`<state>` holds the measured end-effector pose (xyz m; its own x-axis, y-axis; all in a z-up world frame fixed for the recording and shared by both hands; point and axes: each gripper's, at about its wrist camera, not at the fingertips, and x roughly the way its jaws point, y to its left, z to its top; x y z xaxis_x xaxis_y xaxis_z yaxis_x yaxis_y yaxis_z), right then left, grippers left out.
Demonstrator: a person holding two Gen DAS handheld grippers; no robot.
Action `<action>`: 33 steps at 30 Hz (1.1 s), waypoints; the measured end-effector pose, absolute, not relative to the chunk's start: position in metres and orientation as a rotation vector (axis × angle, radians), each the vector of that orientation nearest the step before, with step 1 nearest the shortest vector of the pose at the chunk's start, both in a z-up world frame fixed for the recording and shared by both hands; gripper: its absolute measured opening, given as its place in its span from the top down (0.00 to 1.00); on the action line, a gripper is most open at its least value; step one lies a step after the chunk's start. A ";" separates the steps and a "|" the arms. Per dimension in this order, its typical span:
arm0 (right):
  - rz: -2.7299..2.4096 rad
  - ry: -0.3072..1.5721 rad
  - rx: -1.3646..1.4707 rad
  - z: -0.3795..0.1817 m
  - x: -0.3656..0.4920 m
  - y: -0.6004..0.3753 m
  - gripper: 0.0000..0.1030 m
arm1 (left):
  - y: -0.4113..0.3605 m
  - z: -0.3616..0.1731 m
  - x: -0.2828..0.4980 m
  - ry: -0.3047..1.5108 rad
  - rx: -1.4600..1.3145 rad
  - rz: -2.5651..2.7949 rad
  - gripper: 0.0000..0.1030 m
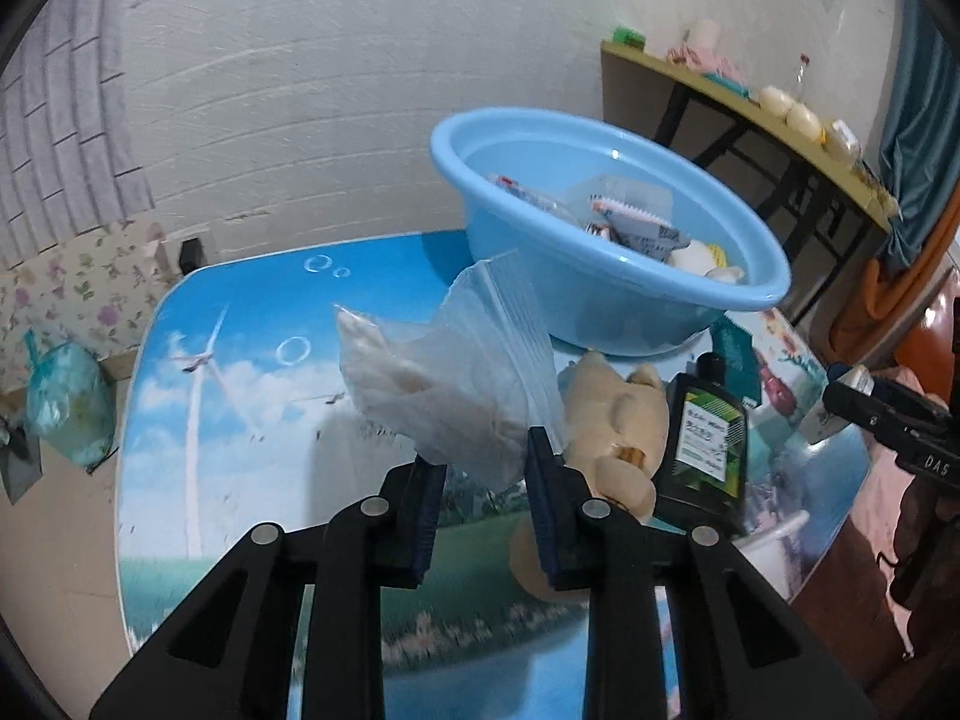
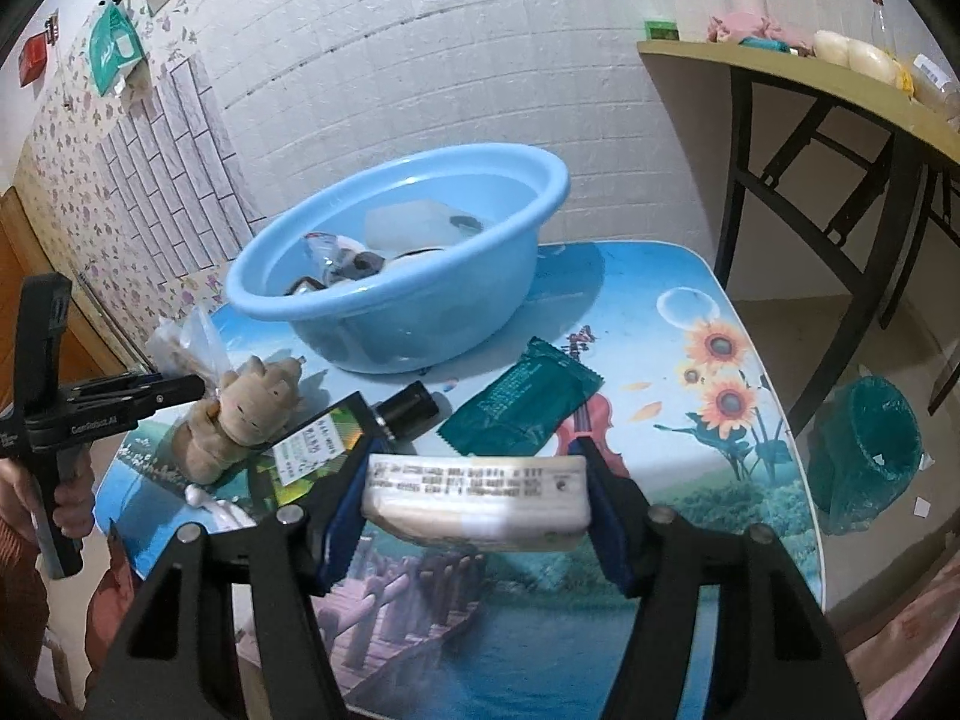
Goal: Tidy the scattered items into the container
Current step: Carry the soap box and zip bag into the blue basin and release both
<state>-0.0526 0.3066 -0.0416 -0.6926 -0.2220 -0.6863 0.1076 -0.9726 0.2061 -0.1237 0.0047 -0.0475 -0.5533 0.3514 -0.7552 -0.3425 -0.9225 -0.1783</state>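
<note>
Sitting between jaws: clear bag (image 1: 456, 384), probably gripped.

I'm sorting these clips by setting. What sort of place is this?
Probably a room in a home: a low table with a printed scenic cover, floral wallpaper beside white brick-pattern wall panels, and a folding table cluttered with household goods.

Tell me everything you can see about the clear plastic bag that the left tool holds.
The clear plastic bag is a transparent zip-seal pouch, crumpled, with pale whitish-beige contents filling its lower part. Its ridged zip strip sticks up, and the top part looks empty. The left tool pinches its lower edge between blue-padded fingers, holding it above the table, in front of the blue basin and beside the plush toy. In the right wrist view it shows only partly.
</note>
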 end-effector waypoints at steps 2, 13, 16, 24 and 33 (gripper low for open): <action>-2.725 -0.212 1.119 -0.038 -0.048 0.303 0.39 | 0.000 -0.043 -0.115 -0.039 -1.176 2.497 0.76; -2.708 -0.167 1.074 -0.030 -0.028 0.288 0.39 | -0.010 -0.029 -0.071 -0.070 -1.113 2.558 0.76; -2.713 -0.163 1.065 -0.028 -0.024 0.287 0.39 | -0.013 -0.025 -0.064 -0.089 -1.096 2.568 0.76; -2.710 -0.147 1.061 -0.026 -0.019 0.282 0.39 | -0.015 -0.015 -0.054 -0.094 -1.060 2.584 0.76; -2.719 -0.142 1.039 -0.017 -0.024 0.281 0.39 | -0.013 -0.014 -0.059 -0.078 -1.055 2.582 0.76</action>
<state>-0.0236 0.2809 -0.0173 -0.7233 -0.2444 -0.6459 0.1758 -0.9696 0.1700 -0.0590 -0.0129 -0.0136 -0.6618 0.3391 -0.6686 -0.2982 -0.9373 -0.1803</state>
